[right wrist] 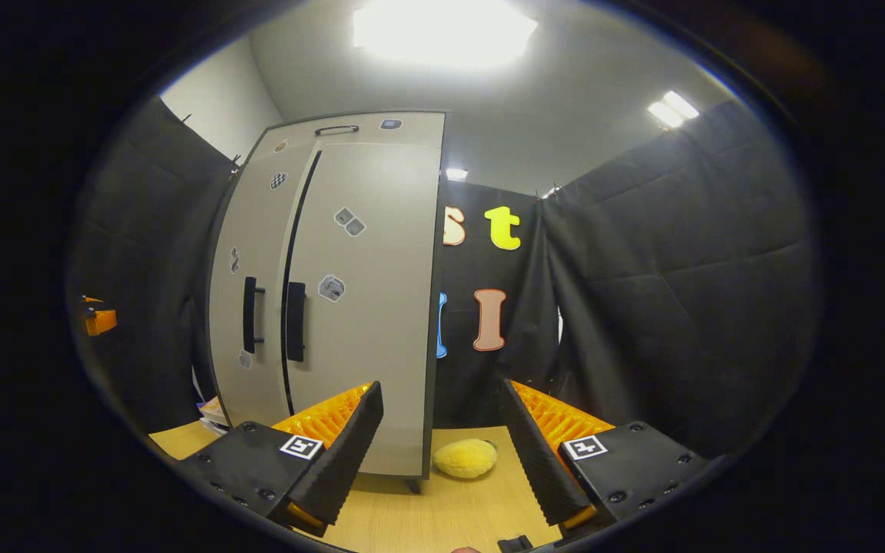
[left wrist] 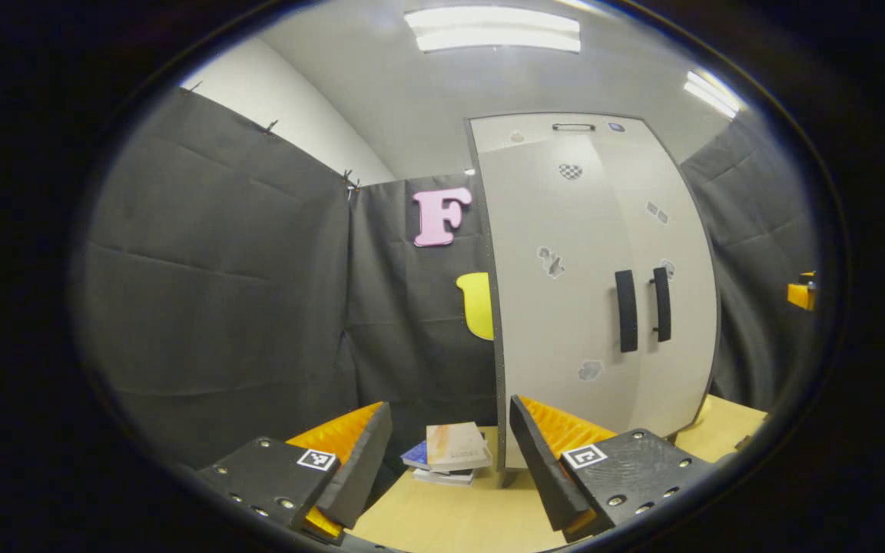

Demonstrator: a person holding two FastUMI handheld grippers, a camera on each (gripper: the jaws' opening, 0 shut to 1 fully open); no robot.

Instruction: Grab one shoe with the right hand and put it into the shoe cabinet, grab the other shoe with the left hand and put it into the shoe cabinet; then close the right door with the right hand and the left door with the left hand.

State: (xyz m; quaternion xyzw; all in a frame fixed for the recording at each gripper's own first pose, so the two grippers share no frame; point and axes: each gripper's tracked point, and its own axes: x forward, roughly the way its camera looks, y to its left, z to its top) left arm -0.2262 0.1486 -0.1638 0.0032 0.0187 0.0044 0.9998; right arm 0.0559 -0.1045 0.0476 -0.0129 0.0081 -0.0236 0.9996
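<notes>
cabinet: shoe cabinet [left wrist: 596, 292] stands upright on the wooden table [left wrist: 450, 522]; seen also in the right gripper view [right wrist: 335, 292].
doors: left door [left wrist: 558, 307] and right door [left wrist: 681, 292] both look flush with the front, the two dark handles [left wrist: 642, 309] side by side; only a thin dark seam between the doors in the right gripper view.
shoes: no shoe in sight on the table or in either gripper; judged to be inside the cabinet, but the doors hide the inside, so not confirmed.
progress: judged at or near the end. both placements and both door closings look done; nothing obvious is left apart from perhaps checking that the seam is fully tight.
left gripper: left gripper [left wrist: 450, 453] spread wide, nothing between the fingers, held apart from the cabinet, facing its left edge.
right gripper: right gripper [right wrist: 439, 445] spread wide, holding nothing, apart from the cabinet, facing its right edge.
other items: stack of books [left wrist: 450, 455] on the table just left of the cabinet; yellow fuzzy object [right wrist: 465, 458] on the table by its right foot.
writing: small stickers [right wrist: 332, 287] on the doors, too small to read; book covers not legible; square coded markers on each gripper body, no readable text.
</notes>
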